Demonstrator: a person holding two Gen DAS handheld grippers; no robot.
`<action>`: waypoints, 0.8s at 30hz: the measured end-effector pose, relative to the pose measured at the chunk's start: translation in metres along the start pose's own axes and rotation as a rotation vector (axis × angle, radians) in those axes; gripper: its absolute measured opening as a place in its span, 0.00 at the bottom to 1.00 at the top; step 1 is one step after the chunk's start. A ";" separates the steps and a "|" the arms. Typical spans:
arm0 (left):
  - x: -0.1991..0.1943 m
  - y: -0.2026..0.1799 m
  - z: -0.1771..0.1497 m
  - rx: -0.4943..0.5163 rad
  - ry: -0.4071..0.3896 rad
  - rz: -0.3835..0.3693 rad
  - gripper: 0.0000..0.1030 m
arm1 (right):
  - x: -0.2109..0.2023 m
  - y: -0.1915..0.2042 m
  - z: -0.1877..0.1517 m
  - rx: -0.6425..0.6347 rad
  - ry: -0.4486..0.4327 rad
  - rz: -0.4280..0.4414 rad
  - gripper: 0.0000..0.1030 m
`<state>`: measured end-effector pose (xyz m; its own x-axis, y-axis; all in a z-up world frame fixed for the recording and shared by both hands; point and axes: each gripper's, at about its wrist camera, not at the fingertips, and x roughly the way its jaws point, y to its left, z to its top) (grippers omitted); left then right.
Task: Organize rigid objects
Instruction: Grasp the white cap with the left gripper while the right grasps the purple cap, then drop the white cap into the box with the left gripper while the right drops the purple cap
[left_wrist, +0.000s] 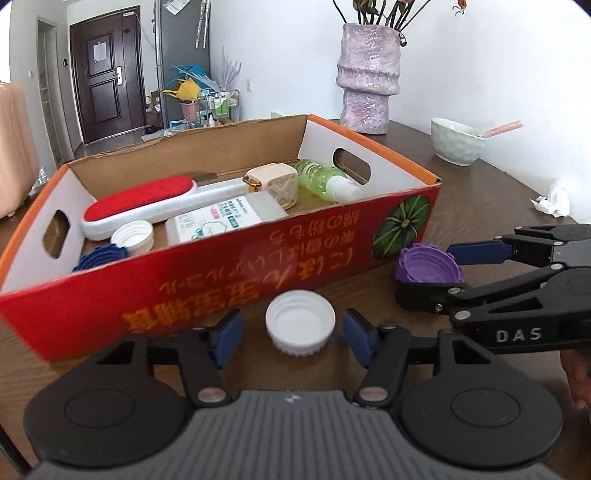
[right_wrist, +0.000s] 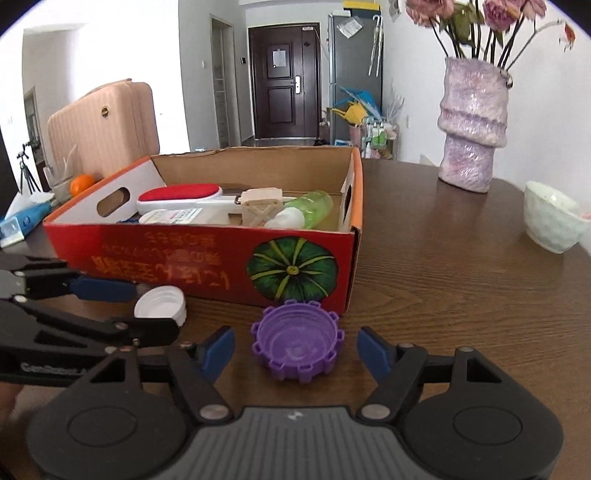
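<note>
Where the red cardboard box (left_wrist: 229, 254) sits on the brown wooden table (right_wrist: 461, 277), with its long printed side toward both cameras: white cap (left_wrist: 300, 322) open side up on the bare wood just in front of that side, purple toothed cap (right_wrist: 297, 341) likewise open side up near the box's front right corner, by the printed pumpkin. Left gripper (left_wrist: 293, 338) low over the table, fingers spread to either side of the white cap, blue pads (left_wrist: 225, 338) close to its rim but clear of it, nothing pinched. Right gripper (right_wrist: 295, 352) the same around the purple cap, fingers spread wider, gaps plain on both sides. Inside the box: red-topped brush (left_wrist: 142, 206), flat white labelled bottle (left_wrist: 221, 219), cream cube-shaped piece (left_wrist: 275, 182), green bottle (left_wrist: 319, 179), another white cap (left_wrist: 133, 234), blue cap (left_wrist: 99, 258) in the near left corner. Toward the table's far right edge: mauve vase (right_wrist: 471, 125), pale green bowl (right_wrist: 552, 218).
</note>
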<state>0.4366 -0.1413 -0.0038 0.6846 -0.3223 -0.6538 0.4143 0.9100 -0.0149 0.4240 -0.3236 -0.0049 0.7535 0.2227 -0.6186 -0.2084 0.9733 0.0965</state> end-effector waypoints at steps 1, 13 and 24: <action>0.004 0.001 0.001 -0.005 0.001 -0.001 0.54 | 0.001 -0.003 0.001 0.016 -0.002 0.021 0.65; -0.002 -0.004 -0.003 0.022 -0.026 0.019 0.40 | 0.000 0.002 -0.004 -0.032 -0.020 -0.004 0.52; -0.081 0.016 -0.021 -0.062 -0.130 0.064 0.39 | -0.046 0.021 -0.019 -0.013 -0.163 -0.016 0.52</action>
<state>0.3746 -0.0953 0.0329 0.7820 -0.2911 -0.5511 0.3327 0.9427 -0.0258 0.3728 -0.3142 0.0105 0.8480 0.2144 -0.4847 -0.2030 0.9762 0.0768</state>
